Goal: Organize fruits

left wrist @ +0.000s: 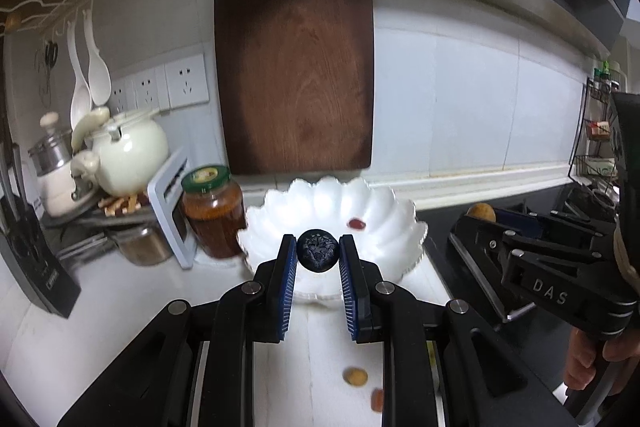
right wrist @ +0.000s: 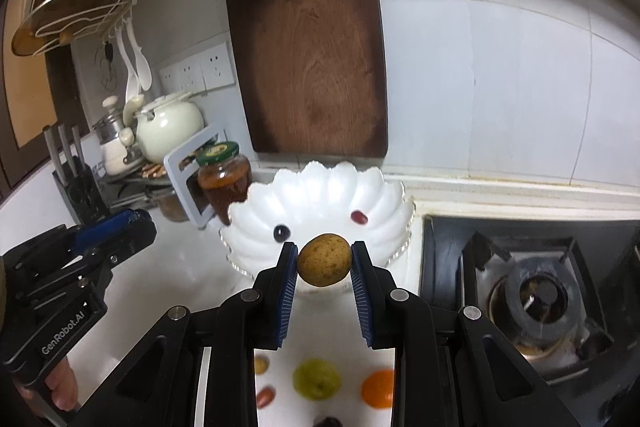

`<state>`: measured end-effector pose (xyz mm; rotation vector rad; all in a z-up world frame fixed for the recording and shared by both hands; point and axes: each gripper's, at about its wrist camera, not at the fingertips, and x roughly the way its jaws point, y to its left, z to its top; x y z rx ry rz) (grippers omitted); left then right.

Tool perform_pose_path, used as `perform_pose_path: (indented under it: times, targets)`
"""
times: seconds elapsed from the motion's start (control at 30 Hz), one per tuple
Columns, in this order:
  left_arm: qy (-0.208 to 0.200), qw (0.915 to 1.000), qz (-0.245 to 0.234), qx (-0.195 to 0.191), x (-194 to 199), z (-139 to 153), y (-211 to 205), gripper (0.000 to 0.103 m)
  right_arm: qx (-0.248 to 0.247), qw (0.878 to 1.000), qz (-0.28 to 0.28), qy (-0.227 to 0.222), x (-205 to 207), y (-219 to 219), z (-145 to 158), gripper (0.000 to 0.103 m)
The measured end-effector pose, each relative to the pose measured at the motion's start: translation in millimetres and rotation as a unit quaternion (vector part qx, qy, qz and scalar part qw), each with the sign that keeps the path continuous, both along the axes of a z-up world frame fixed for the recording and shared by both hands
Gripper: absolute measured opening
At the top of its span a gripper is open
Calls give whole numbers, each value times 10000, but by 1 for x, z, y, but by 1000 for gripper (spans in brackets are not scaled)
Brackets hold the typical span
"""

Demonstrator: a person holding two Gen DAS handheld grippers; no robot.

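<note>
My left gripper is shut on a small dark, wrinkled round fruit, held in the air just in front of the white scalloped bowl. A red grape lies in that bowl. My right gripper is shut on a tan round fruit, also raised before the bowl, which holds a dark grape and a red grape. Each gripper shows in the other's view: the right gripper with its tan fruit, and the left gripper.
Loose fruit lies on the white counter below: a green fruit, an orange and small tan and red ones. A wooden cutting board leans behind the bowl, a jar stands left, a gas stove right.
</note>
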<state>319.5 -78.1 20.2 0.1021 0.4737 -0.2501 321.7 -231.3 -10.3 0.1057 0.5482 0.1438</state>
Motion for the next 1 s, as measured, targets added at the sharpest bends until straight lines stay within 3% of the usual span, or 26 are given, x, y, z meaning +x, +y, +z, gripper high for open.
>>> perform_pose_path:
  times: [0.37,0.8,1.0]
  targets:
    - [-173,9998,-37,39,32,15,-4,22,-54,9999,-55,-105,35,-1,15,28]
    - [68,9995,36,303,94,5,-16,22,-327,9994,-68,41,85,0,16,28]
    - [423,9987,69,270,133,-7,-16,22,-435,9987,-68,249,115,1,9,28]
